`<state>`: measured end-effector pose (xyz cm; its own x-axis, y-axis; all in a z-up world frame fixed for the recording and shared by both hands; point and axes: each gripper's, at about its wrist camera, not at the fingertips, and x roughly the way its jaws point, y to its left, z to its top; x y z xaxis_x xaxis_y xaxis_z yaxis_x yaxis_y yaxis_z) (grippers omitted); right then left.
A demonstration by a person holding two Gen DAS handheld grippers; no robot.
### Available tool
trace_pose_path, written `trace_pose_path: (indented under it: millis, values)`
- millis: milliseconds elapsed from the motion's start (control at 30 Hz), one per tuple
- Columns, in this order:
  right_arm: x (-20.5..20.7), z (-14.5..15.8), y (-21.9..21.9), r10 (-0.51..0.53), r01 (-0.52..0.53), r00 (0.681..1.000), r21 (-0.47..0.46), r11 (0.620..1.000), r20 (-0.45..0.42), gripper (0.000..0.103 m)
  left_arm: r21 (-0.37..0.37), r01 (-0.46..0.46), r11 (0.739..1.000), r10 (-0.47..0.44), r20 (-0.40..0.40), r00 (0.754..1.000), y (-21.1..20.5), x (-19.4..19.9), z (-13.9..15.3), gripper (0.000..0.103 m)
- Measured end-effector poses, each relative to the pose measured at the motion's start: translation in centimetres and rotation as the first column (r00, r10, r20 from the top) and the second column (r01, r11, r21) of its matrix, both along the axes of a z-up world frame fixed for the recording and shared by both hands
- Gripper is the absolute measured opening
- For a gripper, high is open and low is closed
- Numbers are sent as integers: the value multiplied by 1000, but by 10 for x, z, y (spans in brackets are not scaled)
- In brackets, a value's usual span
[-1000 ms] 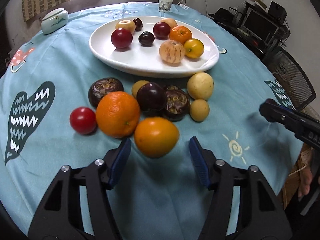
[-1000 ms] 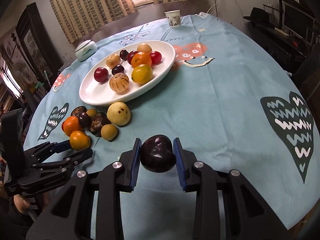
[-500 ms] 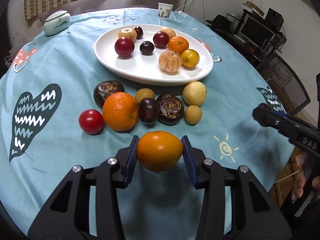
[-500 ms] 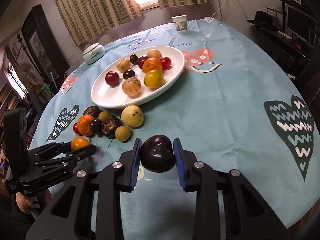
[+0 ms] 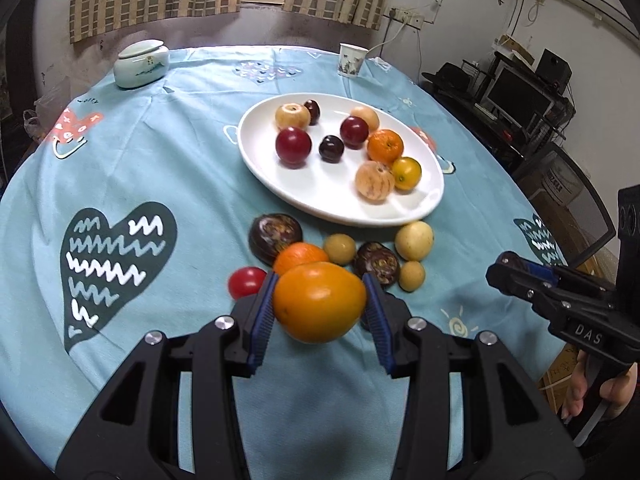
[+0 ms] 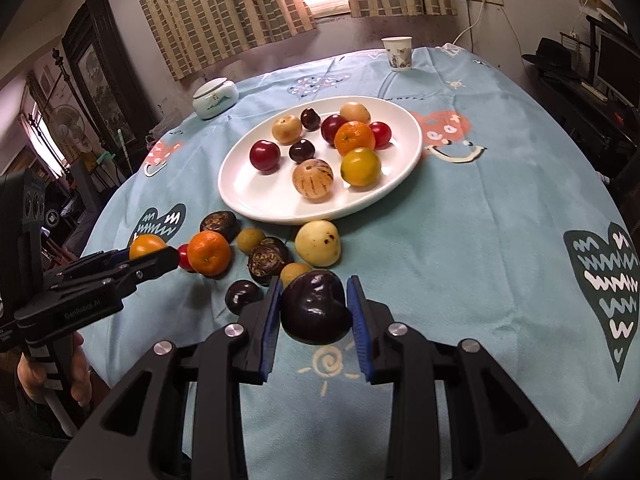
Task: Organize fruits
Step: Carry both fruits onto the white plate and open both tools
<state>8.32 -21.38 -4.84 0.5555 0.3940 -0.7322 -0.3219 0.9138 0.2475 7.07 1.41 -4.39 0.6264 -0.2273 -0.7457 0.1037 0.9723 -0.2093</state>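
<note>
My left gripper [image 5: 319, 308] is shut on an orange fruit [image 5: 319, 305] and holds it above the cloth, in front of the loose fruit pile. It also shows in the right wrist view [image 6: 147, 246]. My right gripper [image 6: 315, 309] is shut on a dark purple fruit [image 6: 315, 305], held above the table near the pile; it shows at the right of the left wrist view [image 5: 516, 274]. A white oval plate [image 5: 424, 204] holds several fruits. Loose fruits lie before it: a tangerine [image 6: 209, 253], a red tomato [image 5: 247, 282], a pale yellow fruit [image 6: 318, 243], dark passion fruits [image 6: 267, 259].
The round table wears a blue patterned cloth [image 5: 160, 152]. A lidded white jar [image 5: 140, 62] and a paper cup [image 5: 351, 60] stand at the far edge. A desk with monitors [image 5: 516, 96] and a chair stand to the right of the table.
My left gripper closed on the orange fruit and lifted it up and back from the pile. My right gripper, still holding the purple fruit, moved forward toward the pile.
</note>
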Motion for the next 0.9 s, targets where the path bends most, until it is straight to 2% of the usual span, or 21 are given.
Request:
trace_pose_path:
  millis: [233, 367, 500, 700, 900]
  values:
    - [13, -6, 15, 43, -43, 999, -16, 999, -25, 33, 20, -3, 1000, 3, 29, 1000, 7, 29, 16, 43]
    - [37, 3, 32, 102, -103, 994, -34, 994, -30, 33, 63, 8, 998, -11, 52, 999, 4, 73, 36, 44]
    - [80, 20, 55, 136, -136, 991, -77, 988, -5, 33, 98, 6, 995, -10, 45, 999, -2, 133, 48, 44]
    - [147, 20, 83, 127, -126, 992, -152, 980, -1, 33, 61, -31, 998, 32, -27, 999, 9, 197, 33, 44]
    - [178, 10, 87, 117, -119, 993, -143, 983, -23, 33, 66, -30, 997, 35, -79, 996, 9, 219, 12, 44]
